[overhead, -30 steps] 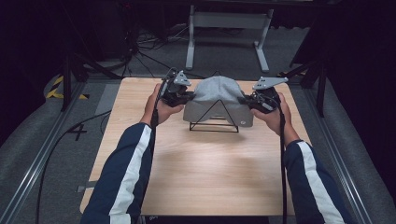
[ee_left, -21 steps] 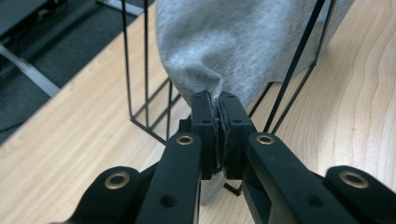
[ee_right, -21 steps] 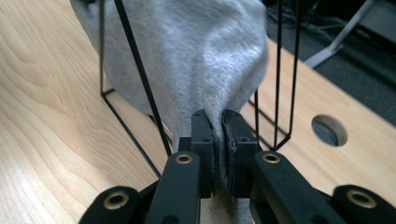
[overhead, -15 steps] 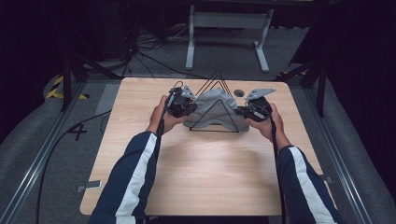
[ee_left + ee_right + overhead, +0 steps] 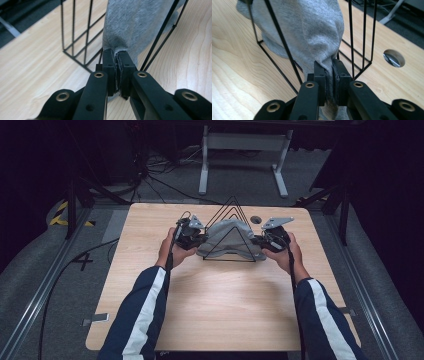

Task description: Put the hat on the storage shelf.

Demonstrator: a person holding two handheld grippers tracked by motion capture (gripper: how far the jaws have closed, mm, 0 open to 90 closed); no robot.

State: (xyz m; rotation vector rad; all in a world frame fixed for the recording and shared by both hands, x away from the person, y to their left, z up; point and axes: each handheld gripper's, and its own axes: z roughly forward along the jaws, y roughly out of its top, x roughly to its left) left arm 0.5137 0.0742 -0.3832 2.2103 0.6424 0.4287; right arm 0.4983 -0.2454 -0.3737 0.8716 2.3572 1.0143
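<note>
A grey cloth (image 5: pixel 227 237) hangs low inside a black triangular wire rack (image 5: pixel 231 209) at the table's far middle. My left gripper (image 5: pixel 199 239) pinches the cloth's left end, shut on it; the left gripper view shows the grey cloth (image 5: pixel 140 27) squeezed between the jaws of my left gripper (image 5: pixel 117 53), beside the rack's wires (image 5: pixel 80 35). My right gripper (image 5: pixel 256 240) is shut on the cloth's right end; in the right gripper view the cloth (image 5: pixel 314 32) bunches into my right gripper (image 5: pixel 329 62) between the rack's wires (image 5: pixel 362 37).
The wooden table (image 5: pixel 225 310) has a round hole (image 5: pixel 256 219) behind the rack, also seen as the hole (image 5: pixel 394 58) in the right gripper view. Beyond the far edge lie cables and a white stand (image 5: pixel 240 155) on the dark floor.
Both grippers have come down with the cloth. It was stretched above the rack's peak; now it sits low between the wires and the rack's tip stands above it.
</note>
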